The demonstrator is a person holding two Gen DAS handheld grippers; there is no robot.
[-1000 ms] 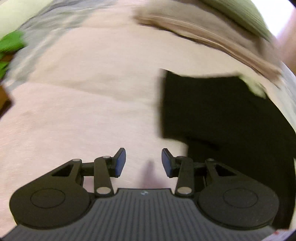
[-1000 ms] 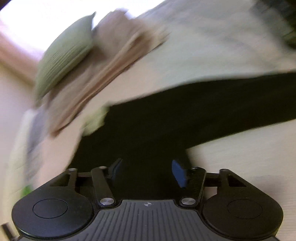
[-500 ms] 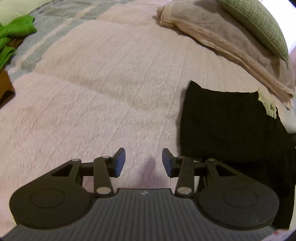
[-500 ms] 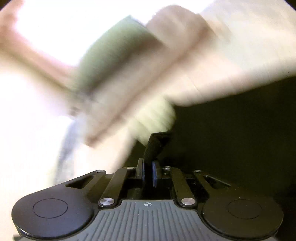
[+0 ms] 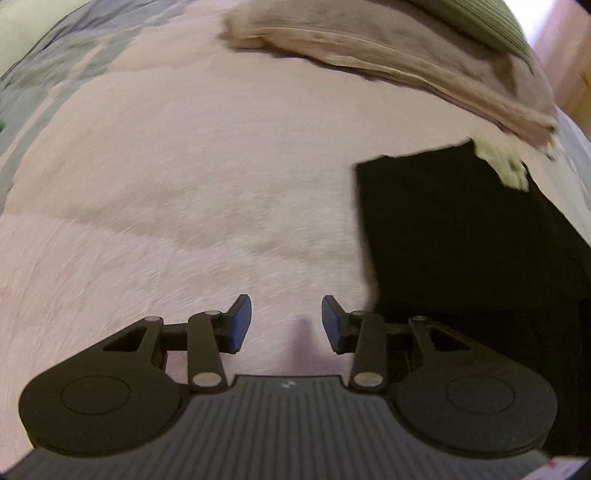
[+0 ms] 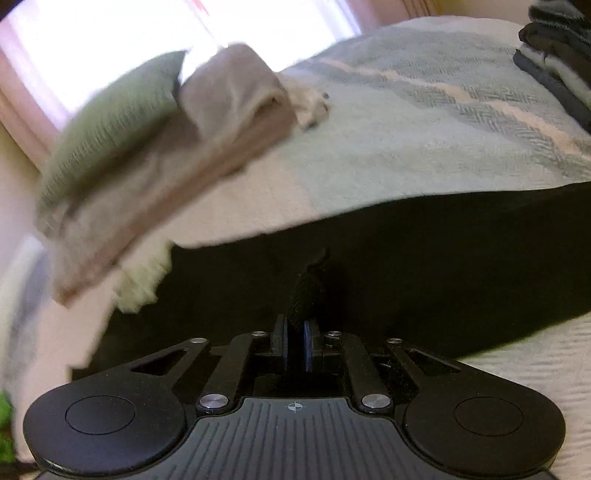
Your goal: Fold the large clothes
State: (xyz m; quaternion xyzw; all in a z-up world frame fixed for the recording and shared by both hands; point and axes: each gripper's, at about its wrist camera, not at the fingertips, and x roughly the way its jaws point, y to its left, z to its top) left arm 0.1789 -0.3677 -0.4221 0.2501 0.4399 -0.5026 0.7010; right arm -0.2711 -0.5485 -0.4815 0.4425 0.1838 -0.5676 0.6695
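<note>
- Low centre of the left wrist view: left gripper (image 5: 286, 319) hangs partly open over the pink bedspread (image 5: 177, 206), nothing between the blue pads (image 5: 239, 325). Gap much the same as in the frames a second and half a second back.
- Right side of that frame: black garment (image 5: 461, 236) lies flat on the bedspread, its straight edge just right of the right-hand finger. Not touched by this claw. Against the frame half a second ago the garment sits higher and further right, and the picture is smeared, so this hand has shifted.
- Upper right, same view: tan blanket (image 5: 388, 62) with green pillow (image 5: 476, 22) on top; a pale scrap of cloth (image 5: 509, 166) at the garment's far corner.
- Bottom centre of the right wrist view: right gripper (image 6: 295, 343) is pinched tight on a raised ridge of the black garment (image 6: 424, 266). A second ago these jaws stood wide over the cloth; half a second ago already clamped; the gap has since eased out a hair, fabric between the pads throughout.
- Centre band of that view: rest of the garment spreads dark across the frame, on the bedspread.
- Upper right corner: stack of folded clothes (image 6: 554, 70) on a grey-striped blanket (image 6: 424, 122).
- Reading: one hand has its hold, the other has none. The fold likely waits on the left claw taking the near edge.
</note>
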